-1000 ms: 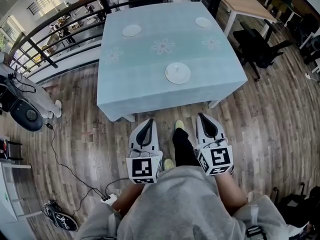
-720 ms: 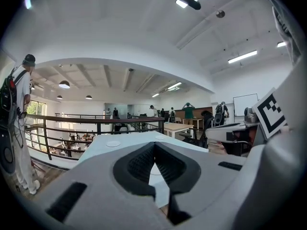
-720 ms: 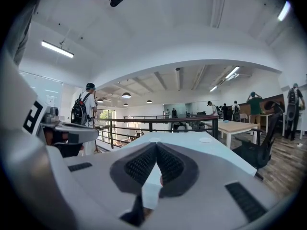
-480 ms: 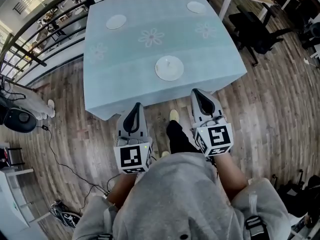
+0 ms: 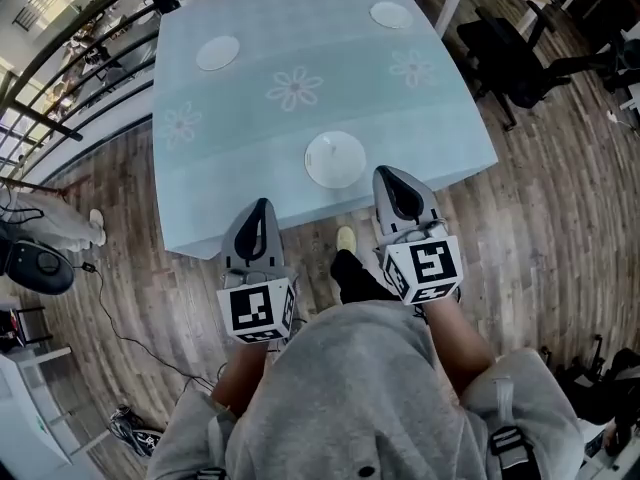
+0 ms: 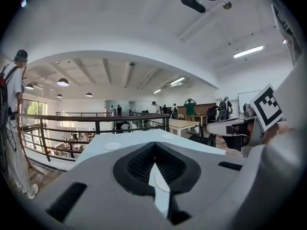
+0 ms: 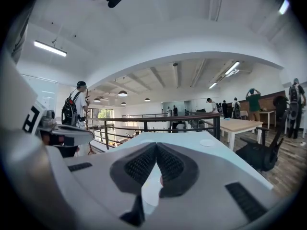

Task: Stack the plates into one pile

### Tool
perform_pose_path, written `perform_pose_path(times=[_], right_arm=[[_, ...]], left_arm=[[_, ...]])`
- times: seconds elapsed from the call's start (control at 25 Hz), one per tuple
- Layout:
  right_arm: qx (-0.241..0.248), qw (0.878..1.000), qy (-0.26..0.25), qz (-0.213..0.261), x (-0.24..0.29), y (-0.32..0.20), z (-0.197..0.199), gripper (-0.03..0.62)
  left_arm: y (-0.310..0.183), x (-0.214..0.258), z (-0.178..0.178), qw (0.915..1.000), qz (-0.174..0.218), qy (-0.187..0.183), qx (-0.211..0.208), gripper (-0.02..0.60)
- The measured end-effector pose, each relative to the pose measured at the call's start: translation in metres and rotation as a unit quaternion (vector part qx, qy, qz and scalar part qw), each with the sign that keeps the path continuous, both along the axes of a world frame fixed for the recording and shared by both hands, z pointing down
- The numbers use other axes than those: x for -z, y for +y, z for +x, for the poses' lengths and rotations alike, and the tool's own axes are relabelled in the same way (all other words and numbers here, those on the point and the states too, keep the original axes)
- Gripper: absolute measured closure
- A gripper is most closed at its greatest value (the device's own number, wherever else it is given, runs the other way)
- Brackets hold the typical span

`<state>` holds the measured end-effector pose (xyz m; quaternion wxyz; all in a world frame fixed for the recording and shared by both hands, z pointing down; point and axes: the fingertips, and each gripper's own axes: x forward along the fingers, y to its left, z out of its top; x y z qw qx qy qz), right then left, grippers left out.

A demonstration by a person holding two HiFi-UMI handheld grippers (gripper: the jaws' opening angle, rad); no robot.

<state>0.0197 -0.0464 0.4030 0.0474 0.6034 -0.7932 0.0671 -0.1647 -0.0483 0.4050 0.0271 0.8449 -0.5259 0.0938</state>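
Now closer to the flowered pale-blue tablecloth, left gripper and right gripper, jaws together and empty, face three round white plates.

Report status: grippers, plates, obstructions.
Left gripper, right gripper shut, empty. Near plate, far-left plate, far-right plate apart on table, unstacked. No obstruction.

Grey sweatshirt, black trouser leg, pale yellow shoe, grey left gripper and right gripper, black ribbed pads, black-and-white marker cube on each.

place: open-plan office on a mezzanine | cues: railing, desk, office chair, ceiling strip light
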Motion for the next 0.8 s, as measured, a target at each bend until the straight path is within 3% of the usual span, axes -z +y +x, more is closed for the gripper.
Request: perform_pose_path(times=[0.4, 0.8], right_arm=[[0.025, 1.0, -0.002, -0.017, -0.001, -0.068, 0.011, 0.568], [0.039, 0.999, -0.004, -0.007, 0.006, -0.119, 0.032, 0.568]], left_arm=[[-0.061, 0.001, 0.013, 0.9996, -0.021, -0.006, 0.015, 0.565], [-0.112, 0.007, 0.036, 0.9995, -0.012, -0.022, 0.017, 0.565]])
